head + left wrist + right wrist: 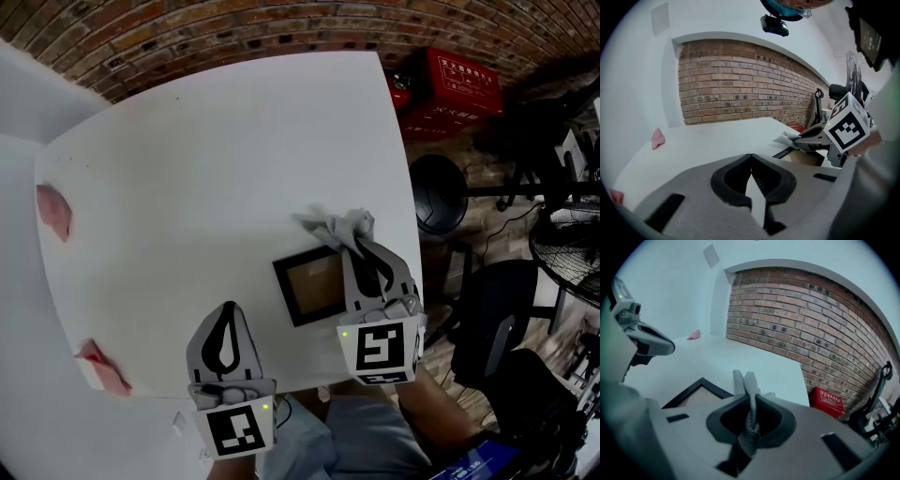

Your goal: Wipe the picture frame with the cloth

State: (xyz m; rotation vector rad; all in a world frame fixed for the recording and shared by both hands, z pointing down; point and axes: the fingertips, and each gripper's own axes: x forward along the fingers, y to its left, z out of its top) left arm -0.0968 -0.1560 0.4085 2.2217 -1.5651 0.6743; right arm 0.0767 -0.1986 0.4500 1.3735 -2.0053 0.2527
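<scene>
A small black picture frame (313, 287) with a tan middle lies flat on the white table (206, 169), near its front right corner. My right gripper (362, 242) is shut on a grey cloth (336, 225), which bunches on the table just past the frame's far right corner. In the right gripper view the cloth (749, 420) runs pinched between the jaws, with the frame (696, 397) to their left. My left gripper (228, 309) hovers left of the frame near the front edge, shut on nothing. The left gripper view shows its tips (751, 158) touching, with the frame (799, 157) off to the right.
Two pink scraps (54, 208) (103, 366) lie at the table's left edge. A red crate (450, 86) sits on the floor past the right edge, with a black chair (502, 323) and a fan (567, 248) nearby. A brick wall (234, 33) runs behind.
</scene>
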